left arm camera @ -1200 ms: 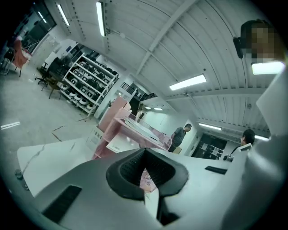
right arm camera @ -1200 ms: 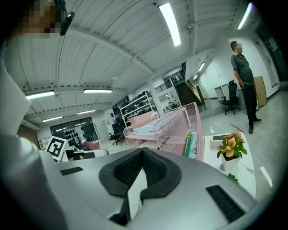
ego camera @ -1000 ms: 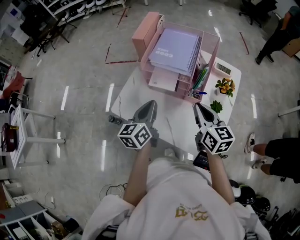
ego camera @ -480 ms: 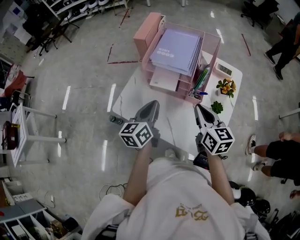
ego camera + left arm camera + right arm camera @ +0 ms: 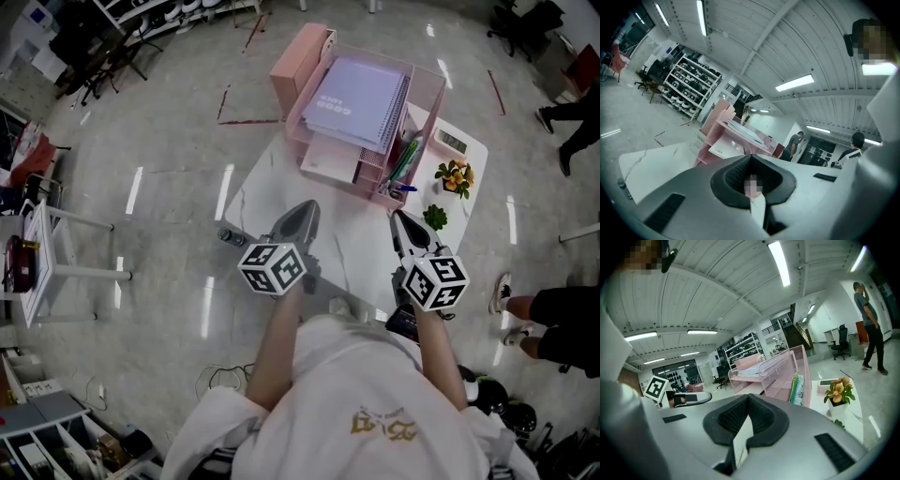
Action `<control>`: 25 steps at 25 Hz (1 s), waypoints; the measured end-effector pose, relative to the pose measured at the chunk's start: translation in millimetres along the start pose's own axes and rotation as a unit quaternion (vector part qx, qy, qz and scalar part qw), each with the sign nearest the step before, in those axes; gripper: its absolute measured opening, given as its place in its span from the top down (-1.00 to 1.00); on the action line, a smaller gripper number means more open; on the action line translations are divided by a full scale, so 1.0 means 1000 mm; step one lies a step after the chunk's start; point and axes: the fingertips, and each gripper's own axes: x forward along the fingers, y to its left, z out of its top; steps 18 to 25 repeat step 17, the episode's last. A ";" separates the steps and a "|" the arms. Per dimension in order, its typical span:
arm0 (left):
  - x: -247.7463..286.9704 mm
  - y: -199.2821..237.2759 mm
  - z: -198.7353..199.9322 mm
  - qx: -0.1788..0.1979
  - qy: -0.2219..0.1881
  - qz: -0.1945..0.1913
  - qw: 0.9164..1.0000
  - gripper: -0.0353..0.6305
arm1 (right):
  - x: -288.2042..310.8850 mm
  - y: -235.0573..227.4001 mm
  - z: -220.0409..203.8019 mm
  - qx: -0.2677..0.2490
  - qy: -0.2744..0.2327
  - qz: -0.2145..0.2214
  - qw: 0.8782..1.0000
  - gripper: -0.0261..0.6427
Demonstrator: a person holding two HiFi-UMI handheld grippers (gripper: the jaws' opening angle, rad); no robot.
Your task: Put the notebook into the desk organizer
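Your left gripper and right gripper both hover with jaws fully together and empty over the near edge of the white desk. The lilac spiral-bound notebook already lies flat on top of the pink wire-mesh desk organizer. If you reach in again, a nudge could slide it off.

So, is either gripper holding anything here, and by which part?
Nothing is held. The left gripper and right gripper are both shut and empty, short of the desk organizer, where the notebook lies on top.
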 end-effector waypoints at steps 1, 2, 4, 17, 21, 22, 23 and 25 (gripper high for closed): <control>0.000 0.000 0.000 0.000 0.000 0.001 1.000 0.84 | 0.000 0.000 0.000 0.000 0.000 0.001 1.000 0.89; 0.000 0.000 -0.001 -0.001 0.000 0.001 1.000 0.84 | -0.001 0.000 -0.001 0.001 0.001 0.001 1.000 0.89; 0.001 0.001 -0.001 0.000 0.001 0.001 1.000 0.84 | -0.001 -0.001 -0.002 0.002 0.001 0.002 1.000 0.89; 0.007 0.008 -0.005 -0.017 0.006 0.003 1.000 0.84 | 0.002 -0.007 -0.005 0.010 0.000 0.000 1.000 0.89; 0.007 0.008 -0.005 -0.017 0.006 0.003 1.000 0.84 | 0.002 -0.007 -0.005 0.010 0.000 0.000 1.000 0.89; 0.007 0.008 -0.005 -0.017 0.006 0.003 1.000 0.84 | 0.002 -0.007 -0.005 0.010 0.000 0.000 1.000 0.89; 0.007 0.008 -0.005 -0.017 0.006 0.003 1.000 0.84 | 0.002 -0.007 -0.005 0.010 0.000 0.000 1.000 0.89; 0.007 0.008 -0.005 -0.017 0.006 0.003 1.000 0.84 | 0.002 -0.007 -0.005 0.010 0.000 0.000 1.000 0.89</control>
